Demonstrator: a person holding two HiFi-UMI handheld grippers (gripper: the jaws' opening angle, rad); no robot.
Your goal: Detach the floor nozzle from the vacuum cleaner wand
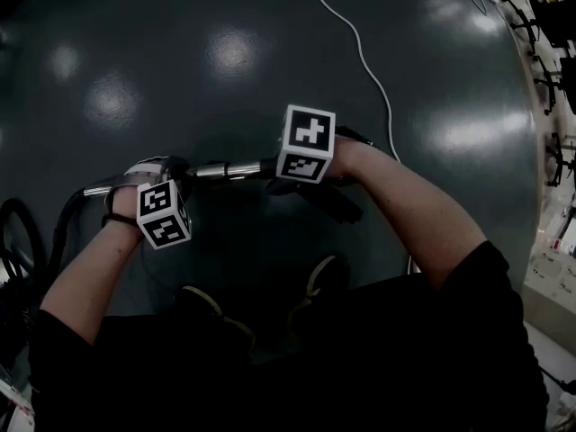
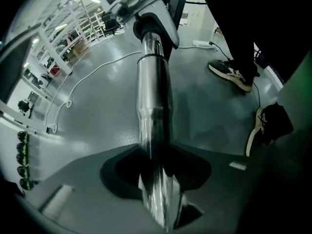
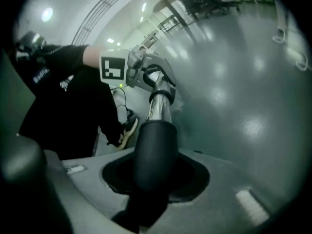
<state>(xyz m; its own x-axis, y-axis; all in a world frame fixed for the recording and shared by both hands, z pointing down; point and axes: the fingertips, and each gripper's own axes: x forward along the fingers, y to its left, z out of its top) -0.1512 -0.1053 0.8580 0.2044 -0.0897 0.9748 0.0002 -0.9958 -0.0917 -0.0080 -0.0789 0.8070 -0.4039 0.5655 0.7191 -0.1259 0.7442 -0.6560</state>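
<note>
I hold the vacuum wand level above the dark floor. My left gripper (image 1: 144, 176) is shut on the chrome wand (image 1: 225, 169), whose shiny tube (image 2: 152, 111) runs up out of the notch between the jaws. To its right, my right gripper (image 1: 283, 171) is shut on the black neck of the floor nozzle (image 3: 153, 145), where that neck sleeves over the chrome tube (image 3: 158, 106). The nozzle's dark body (image 1: 337, 203) slants down to the right behind that hand. Each gripper view shows the other gripper farther along the wand. The joint itself is partly hidden.
A white cable (image 1: 360, 52) snakes over the grey floor (image 1: 225, 61). The person's shoes (image 1: 319, 277) stand just below the wand. A black hose (image 1: 18, 241) loops at the left edge. Shelving and racks (image 1: 549, 25) line the right side.
</note>
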